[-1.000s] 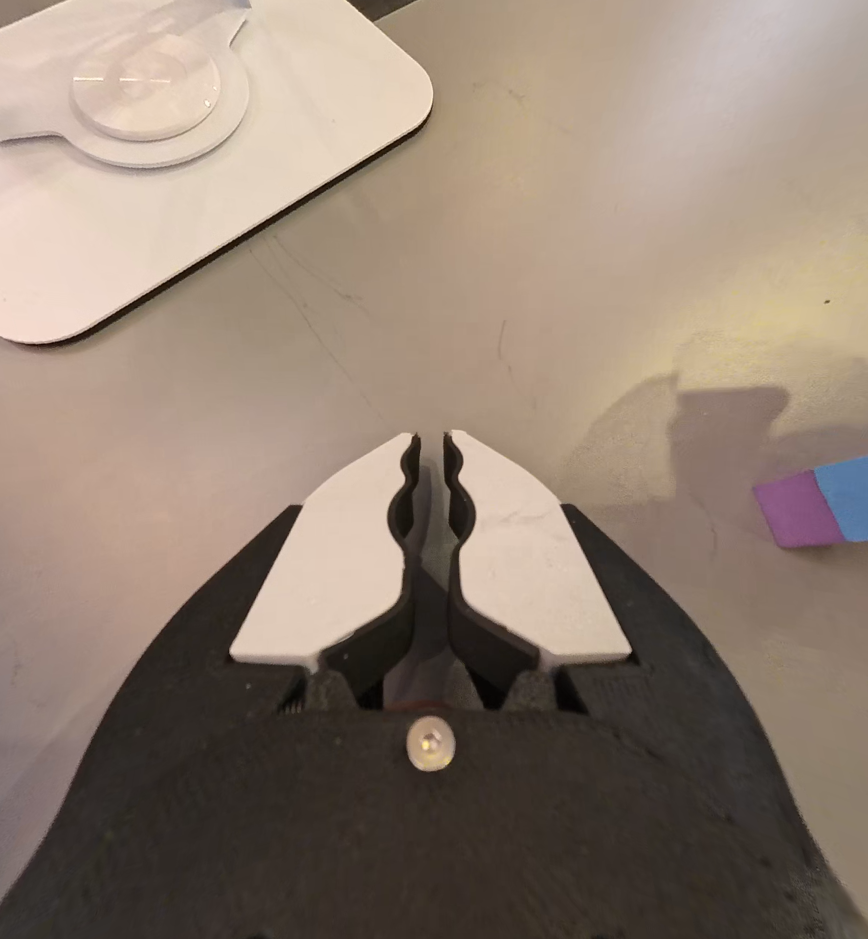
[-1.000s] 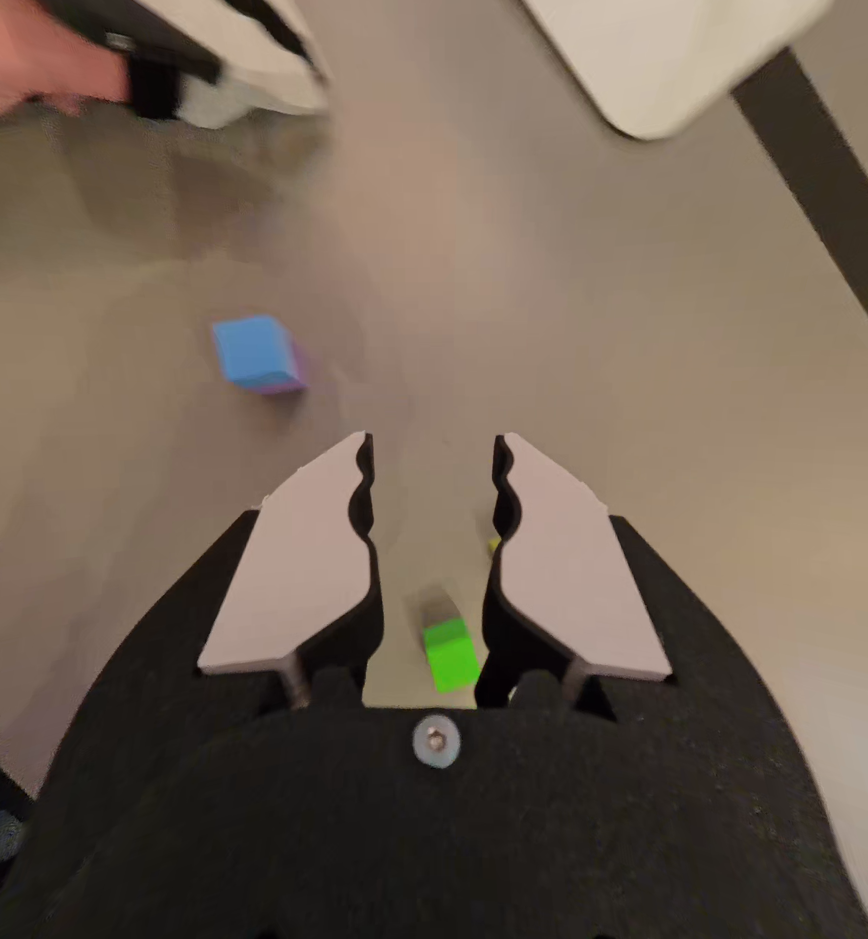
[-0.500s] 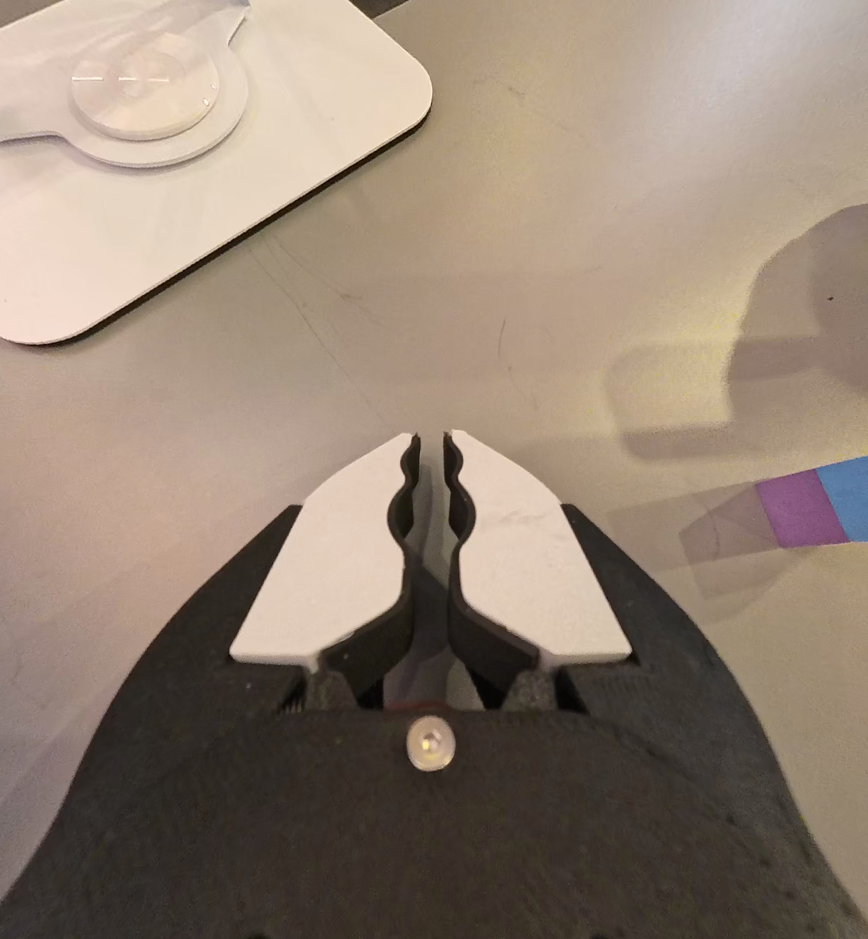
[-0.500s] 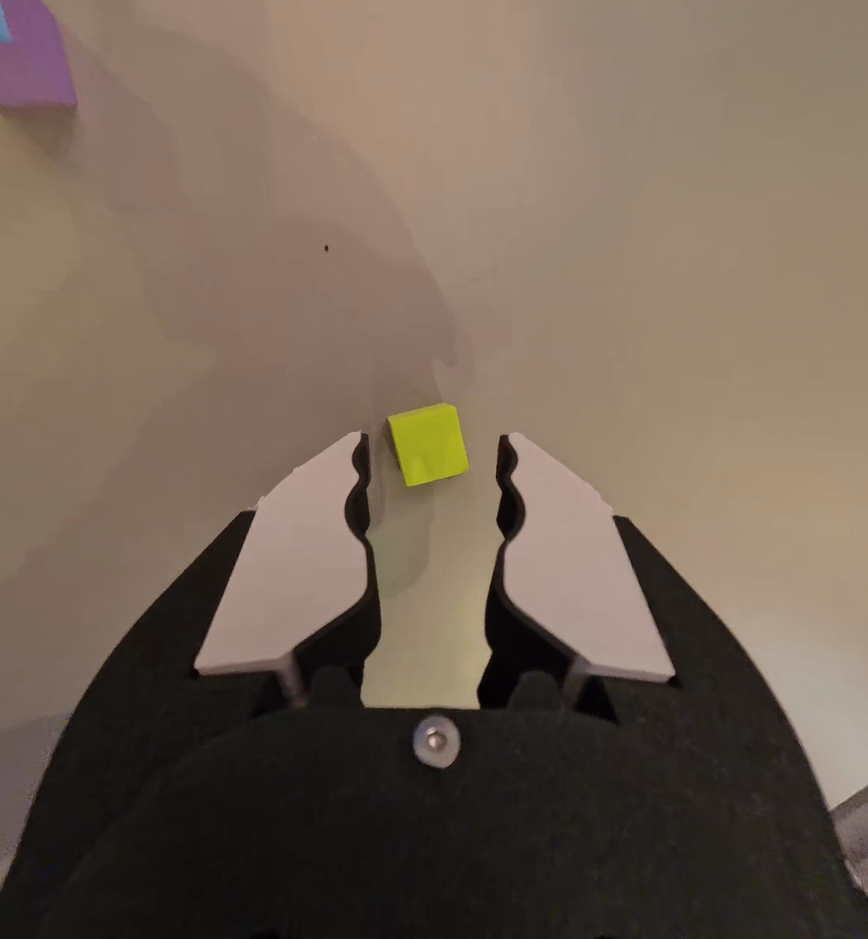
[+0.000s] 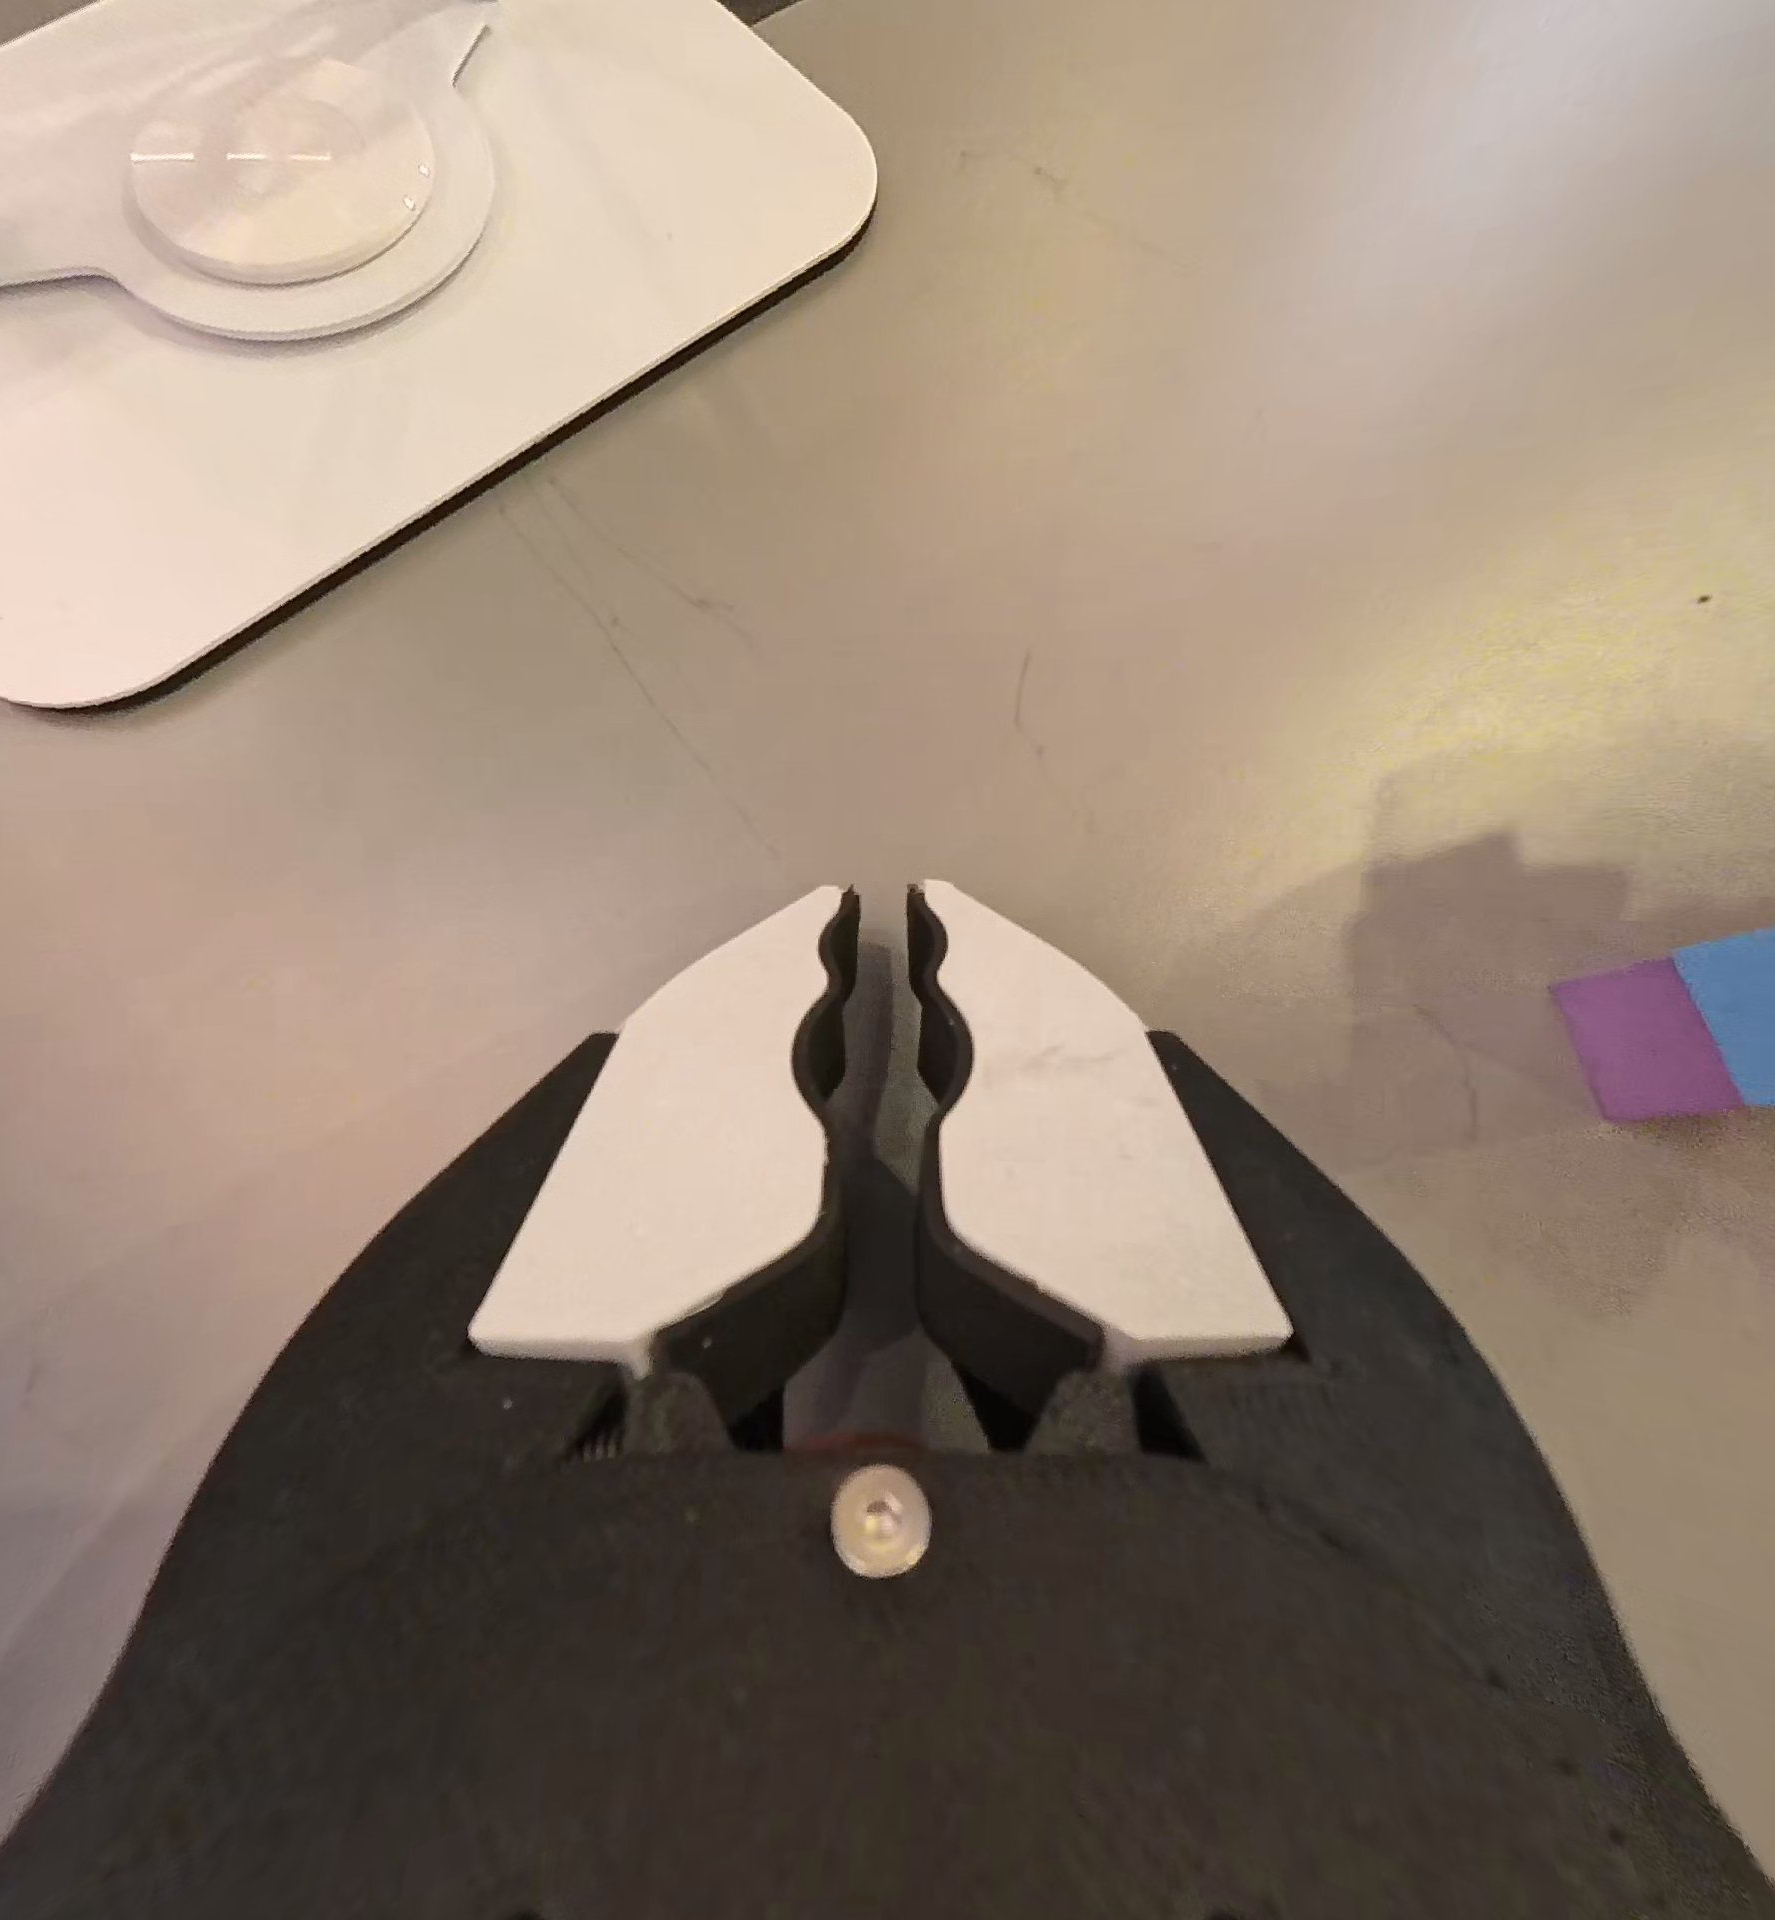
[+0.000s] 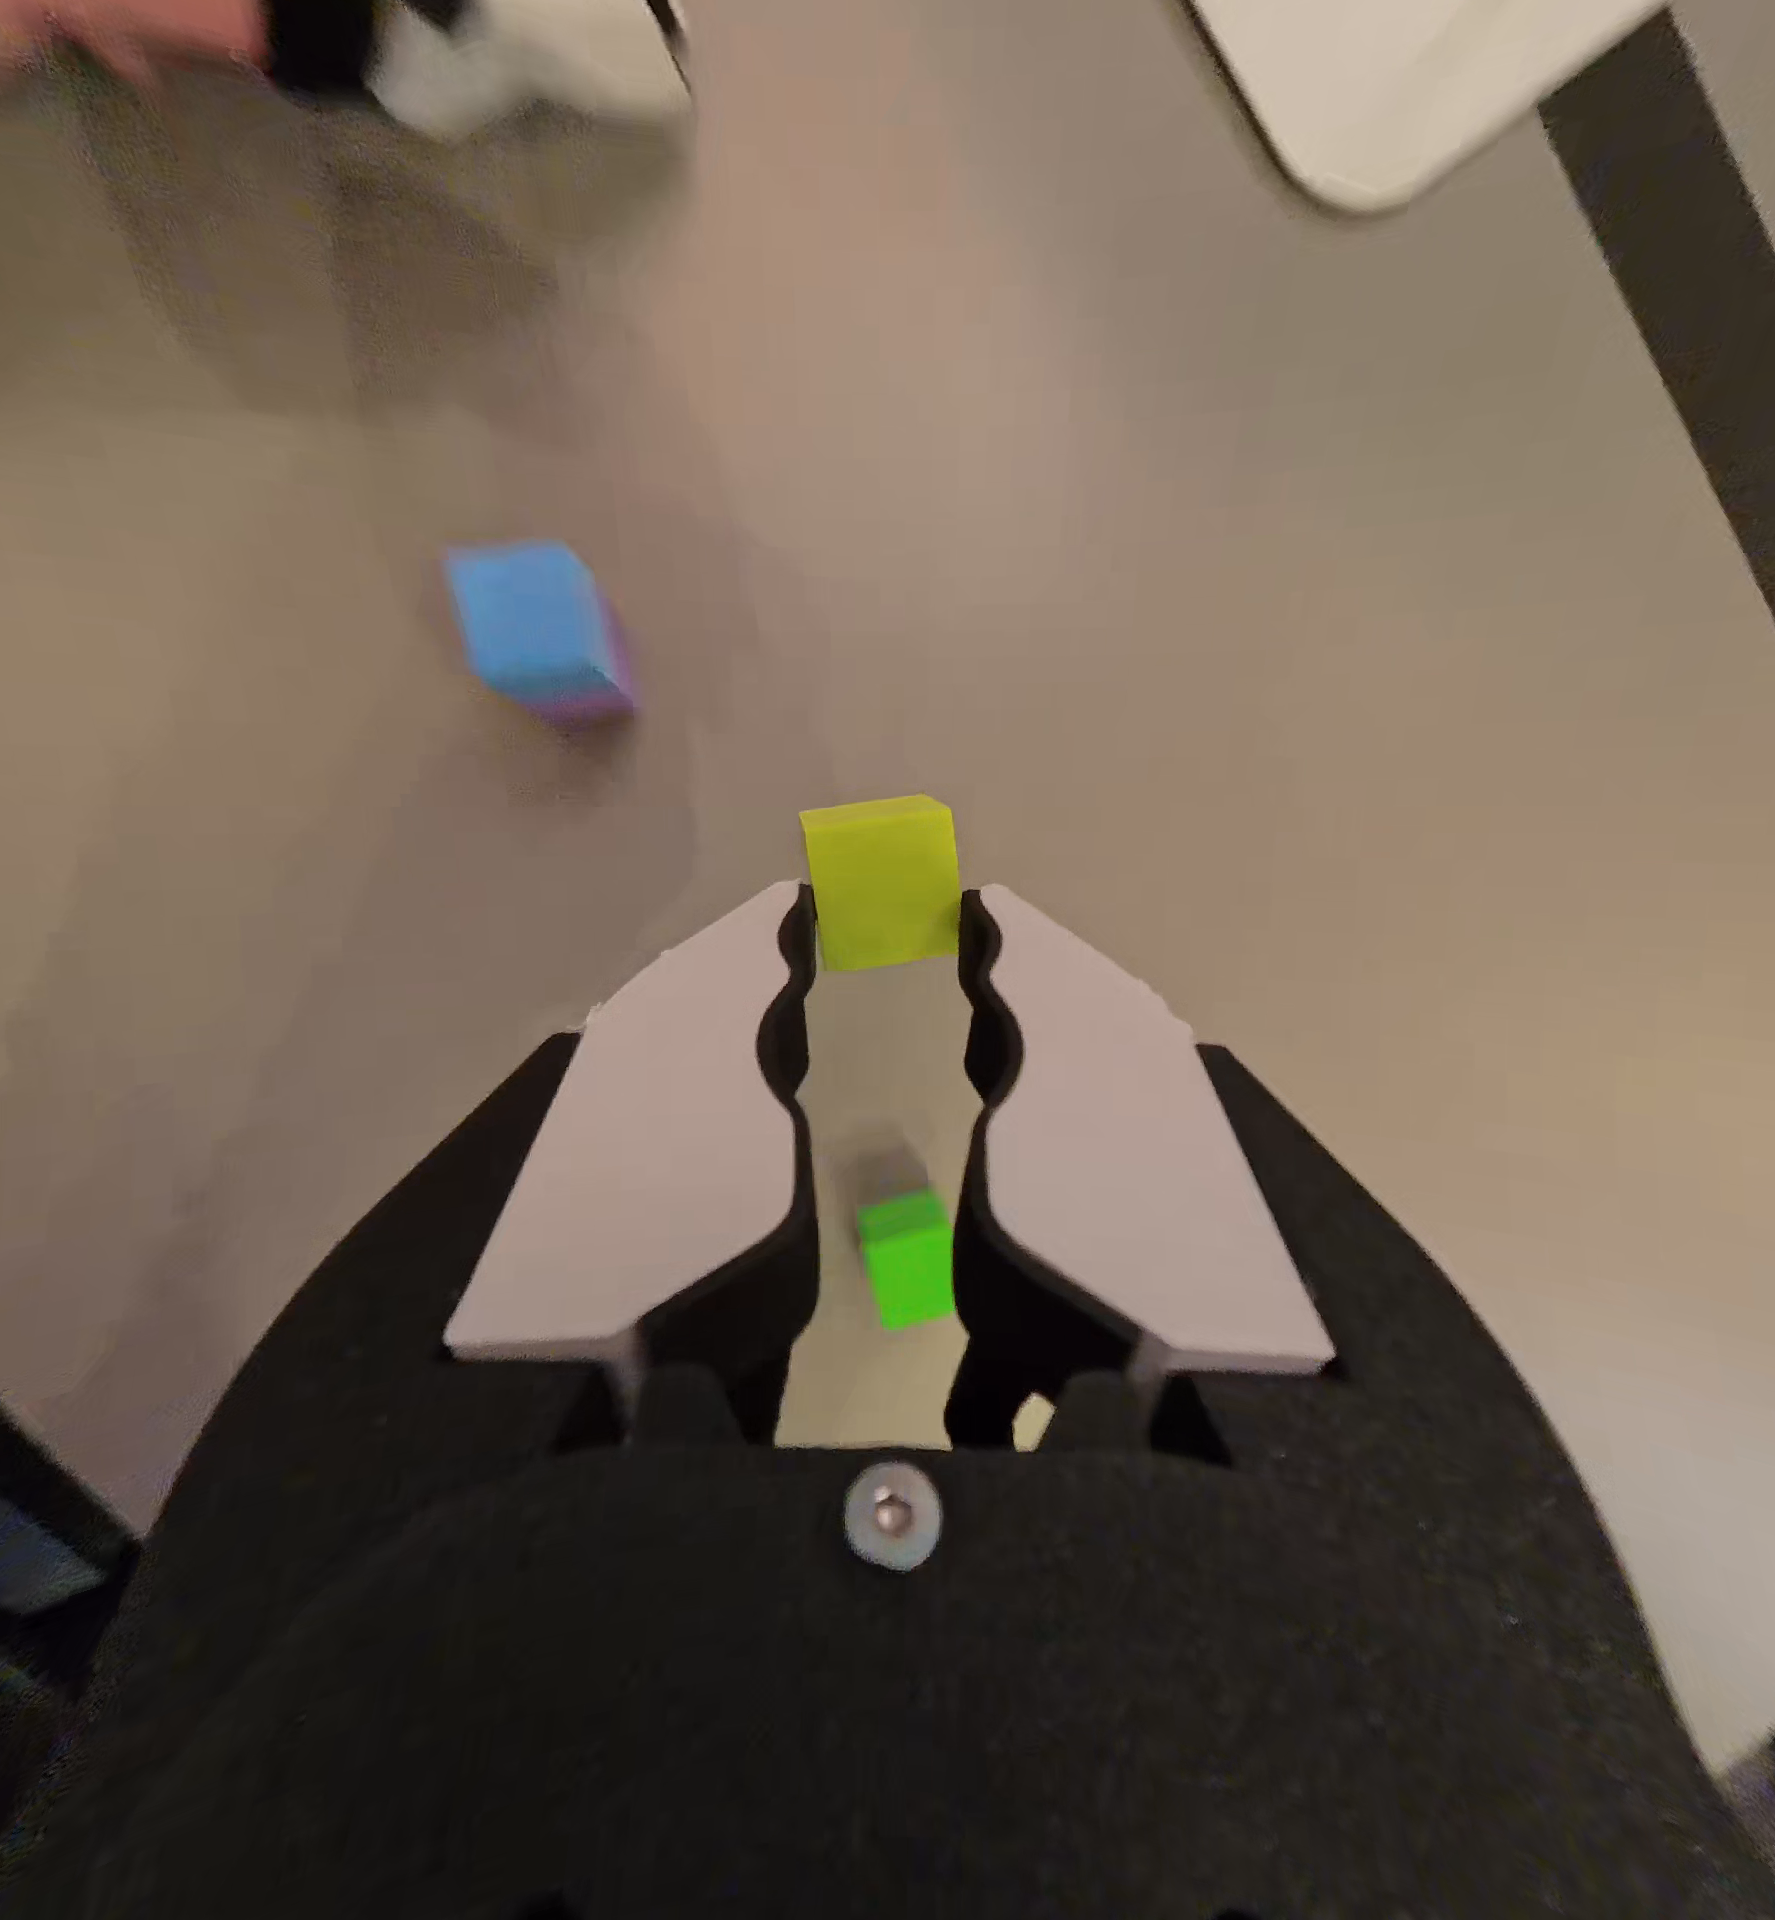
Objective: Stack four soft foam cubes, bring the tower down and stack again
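Observation:
My right gripper (image 6: 885, 904) is shut on a yellow-green foam cube (image 6: 883, 883), with both pads pressed on its sides, and holds it above the grey table. A green cube (image 6: 904, 1257) lies on the table below, seen between the fingers. A blue cube with a purple side (image 6: 535, 623) lies on the table to the left; it also shows at the right edge of the left wrist view (image 5: 1714, 1029). My left gripper (image 5: 880, 894) hovers over bare table with its jaws closed to a thin slit and nothing between them.
A white mat (image 5: 343, 364) with a clear round disc (image 5: 270, 177) lies at the far left; the mat also shows in the right wrist view (image 6: 1402, 83). A dark strip (image 6: 1714, 416) runs down the right. A hand with the other gripper (image 6: 509, 62) is blurred at the top left. The tips of one gripper are about 20 centimetres away from the tips of the other.
My right gripper came down around the yellow-green cube, closed on it and lifted it off the table. The left gripper has stayed where it was, its jaws unchanged.

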`<state>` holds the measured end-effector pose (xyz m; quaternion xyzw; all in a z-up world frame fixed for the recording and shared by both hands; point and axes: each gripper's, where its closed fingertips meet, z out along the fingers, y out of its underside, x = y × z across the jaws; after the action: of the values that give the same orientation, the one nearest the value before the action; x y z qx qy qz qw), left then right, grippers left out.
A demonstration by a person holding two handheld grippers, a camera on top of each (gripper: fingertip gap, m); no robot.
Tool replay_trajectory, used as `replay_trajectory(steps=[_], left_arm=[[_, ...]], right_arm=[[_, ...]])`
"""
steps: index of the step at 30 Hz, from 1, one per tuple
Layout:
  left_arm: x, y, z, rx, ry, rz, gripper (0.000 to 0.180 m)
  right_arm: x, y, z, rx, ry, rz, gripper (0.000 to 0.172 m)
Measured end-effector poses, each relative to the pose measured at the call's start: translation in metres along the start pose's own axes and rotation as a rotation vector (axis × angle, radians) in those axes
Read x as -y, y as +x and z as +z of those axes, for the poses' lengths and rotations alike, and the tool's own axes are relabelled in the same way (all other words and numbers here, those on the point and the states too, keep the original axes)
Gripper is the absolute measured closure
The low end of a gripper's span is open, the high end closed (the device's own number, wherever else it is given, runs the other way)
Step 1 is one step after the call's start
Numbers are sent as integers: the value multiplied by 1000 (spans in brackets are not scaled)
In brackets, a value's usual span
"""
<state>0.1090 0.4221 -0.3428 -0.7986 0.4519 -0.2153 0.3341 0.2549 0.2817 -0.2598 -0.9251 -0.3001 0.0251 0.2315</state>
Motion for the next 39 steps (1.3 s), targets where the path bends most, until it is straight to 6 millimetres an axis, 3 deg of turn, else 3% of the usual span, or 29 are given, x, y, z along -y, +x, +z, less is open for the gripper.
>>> replay_trajectory(steps=[4,9,25,39], left_arm=[[1,0,0,-3,5,-5,171],[1,0,-1,-10,10,-10,171],[1,0,-1,-14,9,-13,170],[1,0,0,-13,5,-10,170]], right_arm=[[40,-44,-5,58,52,20,146],[49,-67,15,18,-1,-5,146],[42,-76,41,31,-65,16,145],[44,-73,37,18,-69,-5,145]])
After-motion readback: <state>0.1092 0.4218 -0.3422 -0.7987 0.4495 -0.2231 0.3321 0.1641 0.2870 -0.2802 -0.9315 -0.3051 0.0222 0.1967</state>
